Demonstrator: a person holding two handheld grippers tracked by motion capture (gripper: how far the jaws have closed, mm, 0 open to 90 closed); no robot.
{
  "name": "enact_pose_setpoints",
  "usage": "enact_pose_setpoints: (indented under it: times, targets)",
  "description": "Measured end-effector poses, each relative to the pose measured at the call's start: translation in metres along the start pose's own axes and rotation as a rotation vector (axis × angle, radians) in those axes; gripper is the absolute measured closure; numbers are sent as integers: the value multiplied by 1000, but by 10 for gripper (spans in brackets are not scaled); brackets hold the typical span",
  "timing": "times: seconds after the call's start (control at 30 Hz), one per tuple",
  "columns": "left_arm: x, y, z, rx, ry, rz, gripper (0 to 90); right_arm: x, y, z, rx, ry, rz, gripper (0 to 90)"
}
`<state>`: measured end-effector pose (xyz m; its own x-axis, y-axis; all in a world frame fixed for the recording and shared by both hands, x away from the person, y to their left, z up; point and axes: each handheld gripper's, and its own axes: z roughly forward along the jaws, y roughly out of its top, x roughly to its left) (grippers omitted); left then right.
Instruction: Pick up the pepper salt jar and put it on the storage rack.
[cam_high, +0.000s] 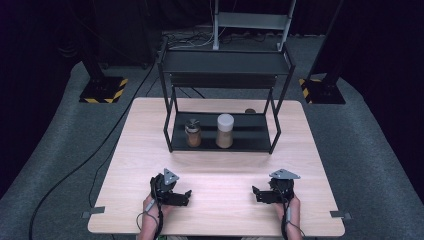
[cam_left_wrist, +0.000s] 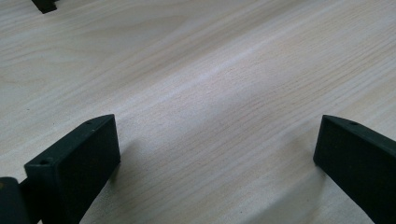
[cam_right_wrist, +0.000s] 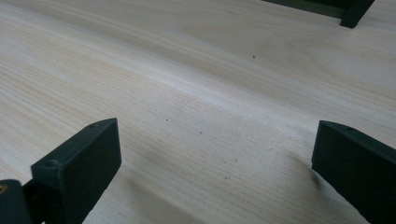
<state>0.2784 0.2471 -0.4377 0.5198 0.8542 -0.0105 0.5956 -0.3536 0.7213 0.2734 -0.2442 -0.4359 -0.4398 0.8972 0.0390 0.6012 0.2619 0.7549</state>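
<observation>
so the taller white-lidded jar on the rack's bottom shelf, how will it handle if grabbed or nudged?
The white-lidded jar stands tall and narrow, so a high push would likely tip it. Its walls look smooth and hard, probably slippery between jaws. It looks mostly full of brown contents, so likely fairly heavy for its size. The shelf is flat; tipped over, it could roll.

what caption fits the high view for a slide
Two open grippers, left and right, rest on the table before a rack holding two jars.

Both forearms cut off by the bottom edge in the high view. Small dark round object (cam_high: 250, 111) behind the rack (cam_high: 222, 145), too small to identify. Contents of the two jars (cam_high: 193, 133) (cam_high: 225, 131) too distant to tell. Rack foot (cam_right_wrist: 355, 14) cropped at the top edge in the right gripper view.
</observation>
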Motion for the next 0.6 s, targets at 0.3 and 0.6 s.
enact_pose_setpoints:
  times: [0.3, 0.6]
  targets:
    - [0, 0, 0, 0, 0, 0, 0, -1, 2, 1, 8, 7, -2, 4]
    - [0, 0, 0, 0, 0, 0, 0, -1, 3, 2, 16, 11, -7, 5]
